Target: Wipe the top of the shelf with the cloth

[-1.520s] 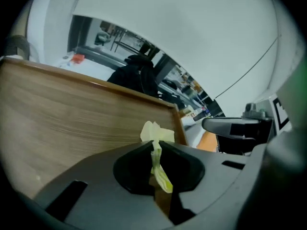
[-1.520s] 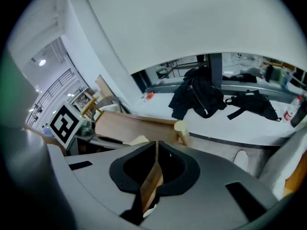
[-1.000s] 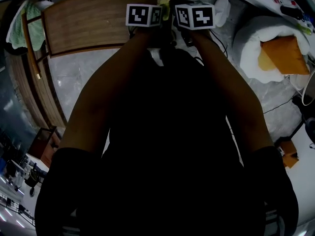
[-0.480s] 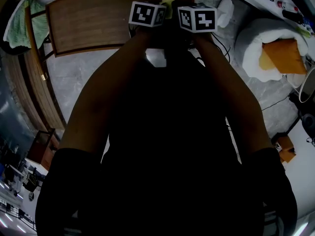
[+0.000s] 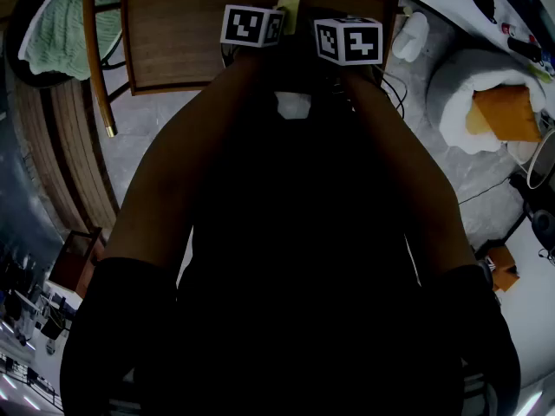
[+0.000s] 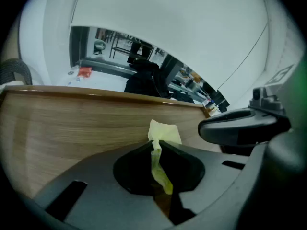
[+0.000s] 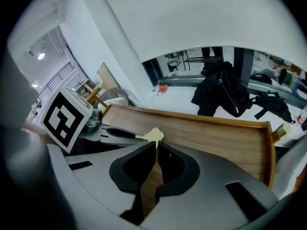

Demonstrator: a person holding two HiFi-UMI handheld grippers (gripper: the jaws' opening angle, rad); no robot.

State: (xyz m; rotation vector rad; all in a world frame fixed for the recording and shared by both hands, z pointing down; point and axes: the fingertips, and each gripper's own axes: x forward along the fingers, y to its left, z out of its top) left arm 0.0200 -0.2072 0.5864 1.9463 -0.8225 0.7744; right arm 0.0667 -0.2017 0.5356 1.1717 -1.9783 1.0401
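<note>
Smooth matt wooden shelf (image 6: pixel 72 128), thin soft cloth (image 6: pixel 163 131).

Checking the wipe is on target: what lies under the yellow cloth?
The wooden shelf top; left gripper and right gripper pinch the yellow cloth. Jaws hide whether it touches the wood.

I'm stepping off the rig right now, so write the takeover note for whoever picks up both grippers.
Left gripper: shut on the yellow cloth, with a thin fold pinched between its jaws.
Right gripper: close beside the left, jaws together, tips seemingly nipping the same cloth's edge.
Position: the cloth is held over the wooden shelf top; whether it touches the wood cannot be told.
Done: the cloth is in hand at the shelf. How much has been wiped cannot be judged.
Left: lower the cloth onto the wood and wipe across the whole top.
</note>
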